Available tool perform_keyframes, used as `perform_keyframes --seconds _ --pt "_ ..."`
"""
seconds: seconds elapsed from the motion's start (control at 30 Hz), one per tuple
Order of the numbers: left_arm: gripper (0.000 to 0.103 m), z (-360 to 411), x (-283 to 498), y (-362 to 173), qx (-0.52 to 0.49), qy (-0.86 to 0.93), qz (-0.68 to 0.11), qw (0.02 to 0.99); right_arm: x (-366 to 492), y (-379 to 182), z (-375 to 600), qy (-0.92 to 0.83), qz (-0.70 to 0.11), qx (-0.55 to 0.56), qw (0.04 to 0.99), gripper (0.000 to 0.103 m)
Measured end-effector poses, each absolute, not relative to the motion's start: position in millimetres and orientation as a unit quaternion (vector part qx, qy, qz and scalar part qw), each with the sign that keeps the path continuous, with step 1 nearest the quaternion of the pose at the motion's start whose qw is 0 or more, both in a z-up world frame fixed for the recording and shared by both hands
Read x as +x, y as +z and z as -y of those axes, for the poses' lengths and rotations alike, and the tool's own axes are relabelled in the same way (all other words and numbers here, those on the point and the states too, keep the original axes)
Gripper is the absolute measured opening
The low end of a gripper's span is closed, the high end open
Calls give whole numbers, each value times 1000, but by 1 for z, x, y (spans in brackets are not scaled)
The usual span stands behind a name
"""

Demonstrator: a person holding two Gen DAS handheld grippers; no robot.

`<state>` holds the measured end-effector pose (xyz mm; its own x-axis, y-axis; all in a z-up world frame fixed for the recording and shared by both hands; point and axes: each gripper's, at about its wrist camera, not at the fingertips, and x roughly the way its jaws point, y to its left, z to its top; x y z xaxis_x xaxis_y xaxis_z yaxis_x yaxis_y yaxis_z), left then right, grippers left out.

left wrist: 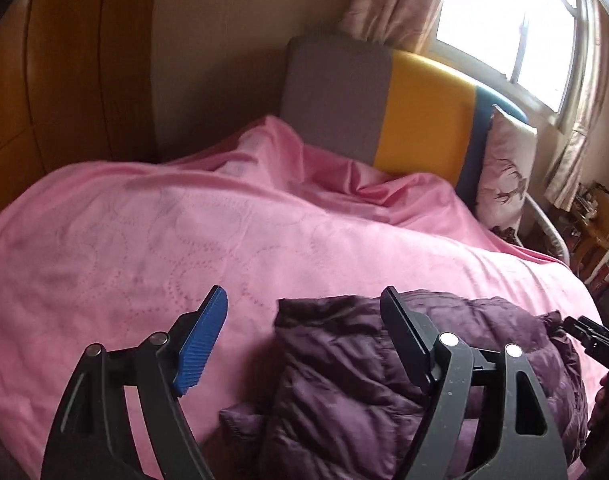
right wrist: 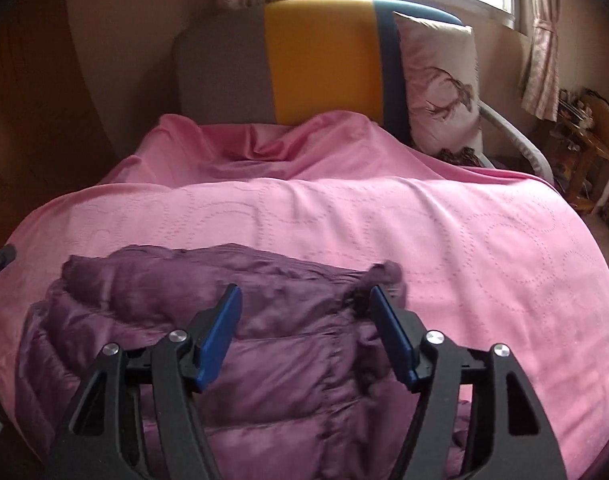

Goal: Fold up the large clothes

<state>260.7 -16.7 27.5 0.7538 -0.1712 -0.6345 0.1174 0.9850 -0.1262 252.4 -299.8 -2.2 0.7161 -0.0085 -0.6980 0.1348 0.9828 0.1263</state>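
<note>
**A:** status on the left gripper (left wrist: pixel 304 308)?

**B:** released, jaws spread wide, nothing between them. Hovering over the bed (left wrist: pixel 104 220). The jacket (left wrist: pixel 344 380) lies below and to the right of its centreline: the left pad is over bare pink cover, the right finger overlaps the jacket's top left part.

**A:** jacket pose?

**B:** purple quilted puffer, already bundled into a thick slab near the front edge of the bed. In the right wrist view the jacket (right wrist: pixel 224 340) runs left to right, long axis across the view, quilt seams roughly parallel to it. There's a vertical seam or placket right of middle. A small flap sticks out at lower left in the left view.

**A:** right gripper (right wrist: pixel 302 300)?

**B:** also released, empty. Sits straight over the jacket's right half, both blue pads above the fabric. I can't tell whether they touch. A dark tuft at the jacket's right end is just beside the right pad.

**A:** so which arm is closer?

**B:** the right one, I'd say. It's centred on the thing; the left is off its left edge. Any next fold would probably turn on that left-right axis.

**A:** materials?

**B:** slick, puffy nylon shell, so likely springy and slippery and may unfold. The bed cover is a soft pink sheet with stitched dotted circles, wrinkled near the headboard (right wrist: pixel 304 60). A pillow (right wrist: pixel 440 80) stands at far right.
</note>
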Motion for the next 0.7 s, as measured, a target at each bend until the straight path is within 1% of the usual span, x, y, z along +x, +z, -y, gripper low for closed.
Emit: perform_keyframes --seconds 0.07,0.13,0.23,0.3,0.37,0.5,0.7 --pt "78 45 256 28 -21 -111 -343 932 252 -1 267 -5 -375 75 924 73" --pt "78 69 254 17 3 -126 -348 929 257 -8 241 5 -379 59 923 75" --pt "78 83 259 -22 33 -120 -377 918 274 -34 222 -2 -405 39 914 77" --pt "80 72 267 -53 16 -114 -408 906 280 -52 222 -8 -416 44 908 83" --pt "84 56 272 -70 -24 -115 -415 902 286 -67 225 -10 -428 57 902 86" --pt "85 48 276 -83 -54 -118 -424 896 291 -90 227 -6 -428 67 901 88" --pt "85 54 271 -86 -38 -105 -419 901 292 -100 233 -6 -427 78 901 89"
